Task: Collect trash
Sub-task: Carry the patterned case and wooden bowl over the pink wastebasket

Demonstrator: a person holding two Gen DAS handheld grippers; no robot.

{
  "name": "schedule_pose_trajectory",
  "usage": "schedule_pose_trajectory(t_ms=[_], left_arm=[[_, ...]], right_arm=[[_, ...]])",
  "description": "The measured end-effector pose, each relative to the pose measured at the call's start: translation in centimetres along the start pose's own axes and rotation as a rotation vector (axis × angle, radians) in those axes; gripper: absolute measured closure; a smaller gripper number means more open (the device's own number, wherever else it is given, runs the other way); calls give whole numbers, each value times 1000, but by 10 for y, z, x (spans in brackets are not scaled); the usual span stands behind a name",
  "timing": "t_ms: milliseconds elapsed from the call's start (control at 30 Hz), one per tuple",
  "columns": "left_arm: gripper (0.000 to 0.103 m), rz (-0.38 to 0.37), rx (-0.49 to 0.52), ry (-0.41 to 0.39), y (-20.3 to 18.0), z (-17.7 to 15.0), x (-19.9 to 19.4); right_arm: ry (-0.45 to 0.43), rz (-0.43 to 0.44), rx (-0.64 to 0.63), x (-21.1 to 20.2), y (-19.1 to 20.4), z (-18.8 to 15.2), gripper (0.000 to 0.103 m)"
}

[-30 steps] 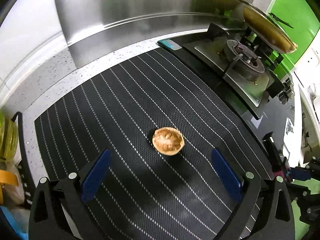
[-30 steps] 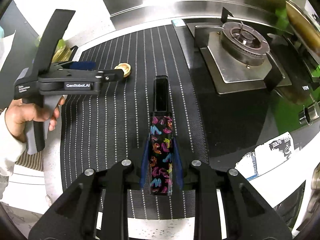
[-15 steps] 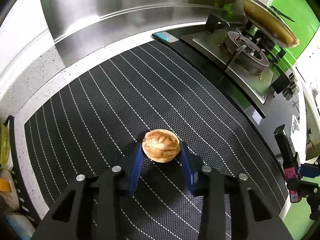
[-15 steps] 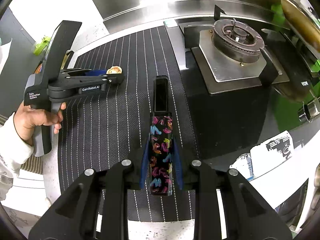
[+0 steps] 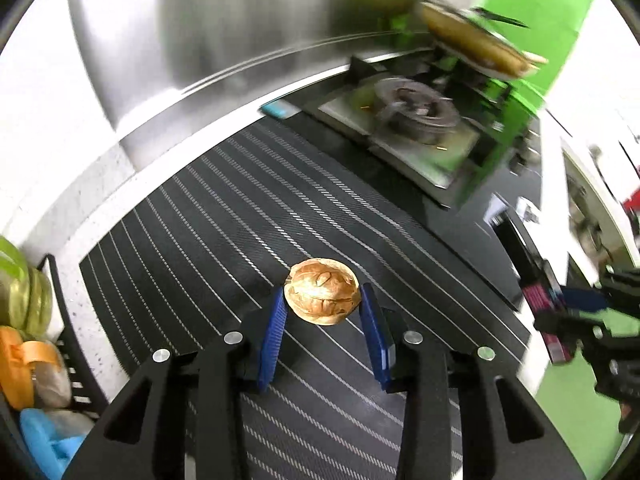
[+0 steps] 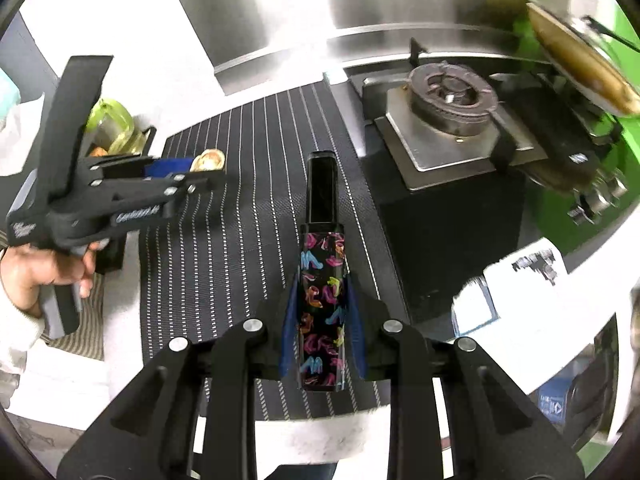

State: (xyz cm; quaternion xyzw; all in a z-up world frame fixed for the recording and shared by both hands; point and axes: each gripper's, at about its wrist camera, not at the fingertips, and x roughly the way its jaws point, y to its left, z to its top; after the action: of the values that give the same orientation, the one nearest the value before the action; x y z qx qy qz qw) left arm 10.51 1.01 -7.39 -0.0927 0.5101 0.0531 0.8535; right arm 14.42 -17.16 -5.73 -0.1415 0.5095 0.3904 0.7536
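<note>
Stainless steel sheeting [image 5: 168, 32] backs a pale speckled surface [image 5: 52, 184], most of it covered by a black woven mat [image 5: 248, 208] crossed with thin white stitched stripes. Far to the left of the left claw [image 5: 322, 316], at the mat's edge, a black wire rack [image 5: 66, 320] holds a yellow-green jar, orange and blue packets and a pale wrapped item; what is inside them cannot be told.

That left claw is clenched on a walnut shell [image 5: 322, 297], a tan, wrinkled, rounded half pinched between ribbed blue pads [image 5: 272, 336]. From the right wrist view the shell [image 6: 208, 160] sits at the tip of the left claw [image 6: 192, 172], above the mat's far left part, though whether it touches the mat cannot be told.

The right claw [image 6: 322, 320] is closed on a lighter [image 6: 322, 280], a slim glossy black stick printed with pink, blue and yellow shoes, its plain black end pointing forward over the mat.

Ahead and right of both claws, past the mat's right edge, a black glass hob carries a square steel plate with a round cast burner [image 6: 452, 96]. Further right, a brass-coloured pan [image 6: 580, 60] sits tilted, blurred. White printed paper [image 6: 520, 280] lies right of the right claw. Open striped mat lies between the two claws.
</note>
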Motion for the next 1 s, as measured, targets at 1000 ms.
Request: schedule_pose_trajectory(t_ms=[1000], left_arm=[[66, -454, 633, 26, -308, -148, -59]], right_arm=[[-132, -419, 631, -172, -75, -333, 80]])
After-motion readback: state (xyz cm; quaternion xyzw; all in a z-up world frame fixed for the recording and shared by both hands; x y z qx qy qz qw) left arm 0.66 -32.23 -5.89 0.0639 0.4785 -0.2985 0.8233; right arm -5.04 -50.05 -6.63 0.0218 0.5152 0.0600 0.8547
